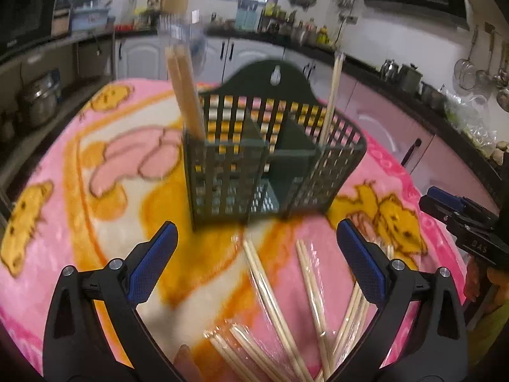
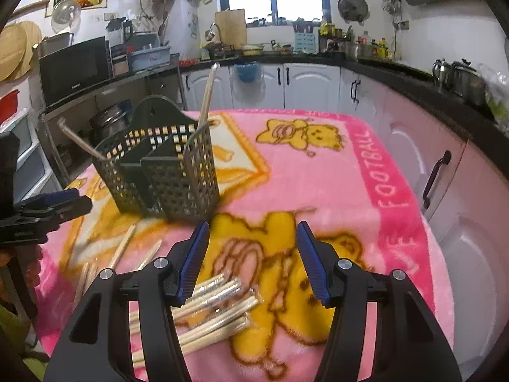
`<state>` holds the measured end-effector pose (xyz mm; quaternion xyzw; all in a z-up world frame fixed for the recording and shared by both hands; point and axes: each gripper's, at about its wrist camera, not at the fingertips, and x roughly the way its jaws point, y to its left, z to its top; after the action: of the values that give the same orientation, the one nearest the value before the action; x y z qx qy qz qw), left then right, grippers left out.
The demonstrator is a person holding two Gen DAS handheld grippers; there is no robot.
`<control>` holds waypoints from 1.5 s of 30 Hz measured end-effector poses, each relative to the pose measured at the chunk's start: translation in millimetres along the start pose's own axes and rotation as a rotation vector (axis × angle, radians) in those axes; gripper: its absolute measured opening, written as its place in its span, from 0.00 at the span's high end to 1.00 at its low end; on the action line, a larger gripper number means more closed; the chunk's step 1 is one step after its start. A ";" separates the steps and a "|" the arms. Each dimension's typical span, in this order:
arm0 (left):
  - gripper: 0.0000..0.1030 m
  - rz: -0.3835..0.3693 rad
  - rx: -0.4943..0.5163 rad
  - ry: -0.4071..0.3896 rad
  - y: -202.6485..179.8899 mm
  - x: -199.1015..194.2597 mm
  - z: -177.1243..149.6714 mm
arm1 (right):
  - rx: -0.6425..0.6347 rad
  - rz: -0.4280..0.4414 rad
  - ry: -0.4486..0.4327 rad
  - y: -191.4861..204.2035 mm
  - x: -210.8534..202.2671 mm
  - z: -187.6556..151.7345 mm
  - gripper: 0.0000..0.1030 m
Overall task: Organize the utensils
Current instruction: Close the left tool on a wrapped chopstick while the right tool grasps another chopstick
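A dark green slotted utensil holder [image 1: 273, 156] with three compartments stands upright on the pink blanket [image 1: 79, 165]; it also shows in the right wrist view [image 2: 165, 172]. Wrapped chopsticks [image 1: 186, 95] lean in its left compartment and a pale pair [image 1: 332, 95] stands in its right one. Several wrapped chopsticks [image 1: 280, 312] lie loose on the blanket in front of the holder, and show in the right wrist view [image 2: 210, 315]. My left gripper [image 1: 256, 264] is open and empty above them. My right gripper [image 2: 253, 261] is open and empty, beside the pile.
The blanket [image 2: 318, 175] covers the table; its right edge drops off near white cabinets [image 2: 445, 175]. Kitchen counters with pots and bottles ring the room. My right gripper shows at the right edge of the left wrist view [image 1: 461, 219].
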<state>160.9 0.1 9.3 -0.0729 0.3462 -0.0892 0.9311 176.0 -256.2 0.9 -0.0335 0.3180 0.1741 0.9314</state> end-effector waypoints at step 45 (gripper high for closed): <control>0.92 0.061 -0.037 0.245 7.2 79.0 -7.3 | 0.011 0.095 0.105 -5.0 34.3 -25.8 0.97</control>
<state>215.8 -10.5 -47.5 -0.0680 0.4612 -0.0626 0.8825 188.0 -254.9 -40.6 -0.0222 0.3688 0.2142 0.9042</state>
